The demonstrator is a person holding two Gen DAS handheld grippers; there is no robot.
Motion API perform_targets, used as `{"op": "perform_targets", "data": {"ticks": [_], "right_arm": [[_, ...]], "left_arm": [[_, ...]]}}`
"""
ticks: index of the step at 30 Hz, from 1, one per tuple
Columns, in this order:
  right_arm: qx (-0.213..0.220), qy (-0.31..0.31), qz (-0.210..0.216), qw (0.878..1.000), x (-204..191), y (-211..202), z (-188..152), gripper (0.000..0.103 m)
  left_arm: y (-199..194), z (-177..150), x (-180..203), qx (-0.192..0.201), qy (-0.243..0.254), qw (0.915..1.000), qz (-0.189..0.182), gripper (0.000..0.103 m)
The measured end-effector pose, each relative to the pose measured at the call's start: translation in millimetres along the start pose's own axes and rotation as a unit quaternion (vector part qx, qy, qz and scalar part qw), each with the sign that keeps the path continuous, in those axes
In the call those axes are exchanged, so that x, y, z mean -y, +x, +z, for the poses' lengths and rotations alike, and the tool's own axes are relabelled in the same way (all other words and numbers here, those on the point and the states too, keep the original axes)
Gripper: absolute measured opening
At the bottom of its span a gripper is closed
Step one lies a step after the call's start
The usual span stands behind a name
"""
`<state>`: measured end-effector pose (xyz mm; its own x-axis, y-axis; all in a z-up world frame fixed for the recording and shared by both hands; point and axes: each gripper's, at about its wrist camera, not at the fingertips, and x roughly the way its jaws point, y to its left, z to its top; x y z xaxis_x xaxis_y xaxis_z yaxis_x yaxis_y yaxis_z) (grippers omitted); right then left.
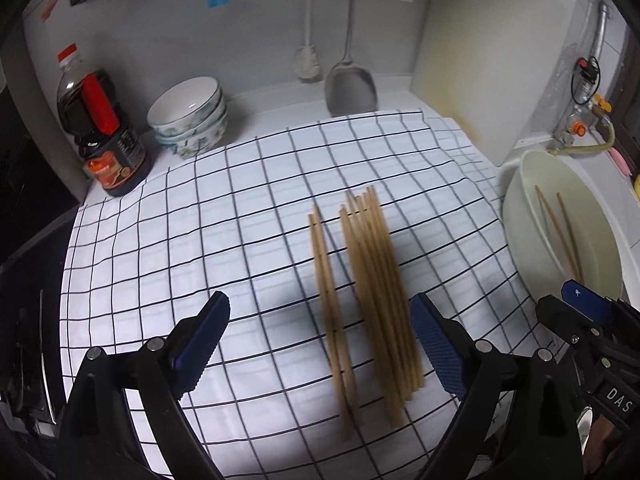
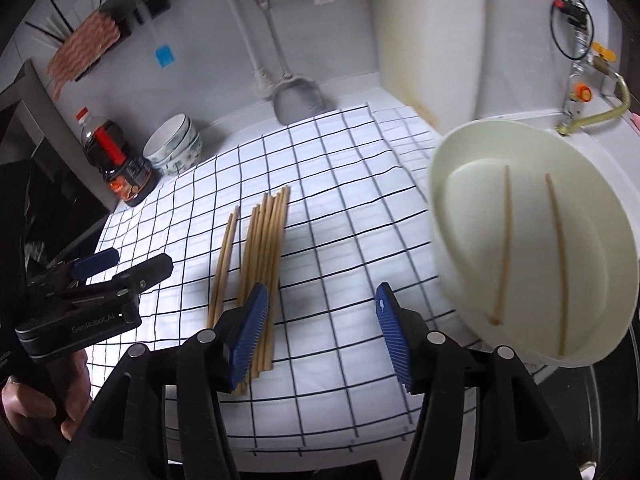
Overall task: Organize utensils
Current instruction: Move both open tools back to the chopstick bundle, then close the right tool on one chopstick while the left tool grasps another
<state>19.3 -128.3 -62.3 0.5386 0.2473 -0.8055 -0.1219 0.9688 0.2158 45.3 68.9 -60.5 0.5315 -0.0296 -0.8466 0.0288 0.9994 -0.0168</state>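
Left wrist view shows your left claw (image 1: 320, 340) spread wide with nothing gripped, hanging over the bundle of wooden chopsticks (image 1: 372, 300) that lies on the checked cloth (image 1: 240, 200) covering the desk; a separate pair (image 1: 328, 300) lies just beside the bundle, both smeared by motion blur. Behind the cloth you have a dark sauce bottle (image 1: 100, 128) with a red cap, a stack of patterned ceramic bowls (image 1: 190, 120), a hanging metal spatula (image 1: 350, 88) and a pale cutting board (image 1: 472, 80) leaning on the wall. To your right sits a round cream plastic basin (image 2: 448, 208) with two more chopsticks (image 2: 504, 248) inside, lying well apart from each other. Your right claw (image 2: 320, 336) stands partly open and empty, its blue ribbed pads (image 2: 250, 336) over the near ends of the bundle, which they partly cover. The basin's near rim is cut off in the left view by the right claw's body. Gas fittings (image 2: 580, 92) behind the basin are too blurred to read.
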Motion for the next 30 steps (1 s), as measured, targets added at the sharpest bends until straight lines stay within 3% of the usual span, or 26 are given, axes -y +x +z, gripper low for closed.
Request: {"op": "perform_targets", "data": {"ticks": [12, 30], "right_arm": [[-0.033, -0.018, -0.017, 0.999, -21, 53, -14, 0.058], [-0.044, -0.060, -0.060, 0.995, -35, 119, -17, 0.058]], "left_arm": [[37, -22, -36, -0.027, -0.021, 0.9994, 0.008, 0.092], [78, -36, -38, -0.028, -0.022, 0.9994, 0.006, 0.092]]}}
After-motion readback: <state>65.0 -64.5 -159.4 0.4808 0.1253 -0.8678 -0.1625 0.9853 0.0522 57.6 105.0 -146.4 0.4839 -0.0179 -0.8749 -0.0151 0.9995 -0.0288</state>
